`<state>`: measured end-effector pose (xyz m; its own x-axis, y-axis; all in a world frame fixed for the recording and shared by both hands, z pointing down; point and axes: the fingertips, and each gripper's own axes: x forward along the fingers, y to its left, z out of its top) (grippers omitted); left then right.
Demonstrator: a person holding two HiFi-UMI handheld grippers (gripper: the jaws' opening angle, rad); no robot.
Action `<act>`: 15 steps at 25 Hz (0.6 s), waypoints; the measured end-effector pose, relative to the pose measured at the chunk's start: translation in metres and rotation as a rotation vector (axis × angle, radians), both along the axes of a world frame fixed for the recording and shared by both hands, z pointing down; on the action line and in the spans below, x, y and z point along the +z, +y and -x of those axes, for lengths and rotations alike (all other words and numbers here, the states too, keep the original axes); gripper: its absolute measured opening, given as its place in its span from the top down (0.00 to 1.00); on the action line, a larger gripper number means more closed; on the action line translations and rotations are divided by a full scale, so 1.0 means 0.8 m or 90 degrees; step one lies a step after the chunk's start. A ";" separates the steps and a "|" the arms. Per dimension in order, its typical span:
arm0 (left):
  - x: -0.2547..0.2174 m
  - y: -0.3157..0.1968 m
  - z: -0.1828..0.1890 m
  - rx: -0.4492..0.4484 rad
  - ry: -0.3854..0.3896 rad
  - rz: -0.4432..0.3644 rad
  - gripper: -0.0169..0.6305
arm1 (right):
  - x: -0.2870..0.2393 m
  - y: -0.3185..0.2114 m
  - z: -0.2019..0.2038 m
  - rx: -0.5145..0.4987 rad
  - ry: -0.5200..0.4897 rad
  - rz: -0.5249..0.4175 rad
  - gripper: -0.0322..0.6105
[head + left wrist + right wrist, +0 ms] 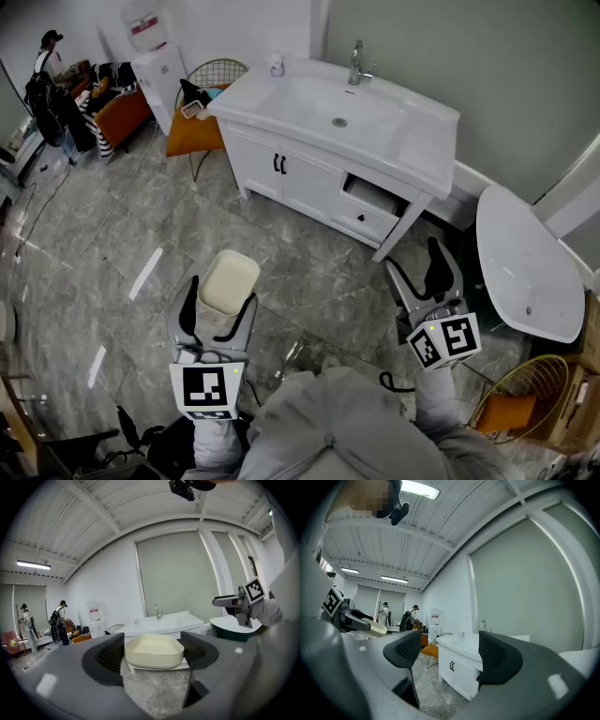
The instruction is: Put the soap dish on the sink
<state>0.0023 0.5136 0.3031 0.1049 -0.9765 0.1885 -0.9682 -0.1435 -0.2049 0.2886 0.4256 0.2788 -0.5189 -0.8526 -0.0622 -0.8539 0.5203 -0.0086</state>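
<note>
1. The soap dish (153, 651) sits open side up between the jaws of your left gripper (222, 294), which are closed against its two sides. You're holding it in the air over the floor, well apart from the sink (424, 120).
2. The grip is only on the dish's smooth, rounded walls. If you tilt the gripper or ease the squeeze on the way over, the dish will likely slip out and hit the stone floor.
3. Your right gripper (415, 265) is spread wide with nothing between its jaws, so it offers no backup unless you bring it under the dish.
4. At the cabinet, the drawer (370, 201) on the right stands pulled out. Coming in low on that side risks knocking the dish or the gripper against it.
5. On the sink, the basin slopes toward the drain, so a dish released there could slide. The flat rim looks safer.
6. Along the back, the faucet (356, 64) and a small bottle (277, 66) could be bumped if you reach too far.
</note>
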 end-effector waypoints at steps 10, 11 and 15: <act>0.000 -0.002 0.004 -0.002 -0.005 0.002 0.31 | 0.003 0.000 0.002 0.001 0.005 0.002 0.36; 0.001 -0.001 0.005 -0.004 -0.004 0.004 0.31 | 0.002 0.001 0.002 0.002 0.006 0.002 0.36; 0.001 -0.001 0.003 -0.002 0.001 0.002 0.31 | 0.002 0.002 0.001 0.001 0.006 0.001 0.36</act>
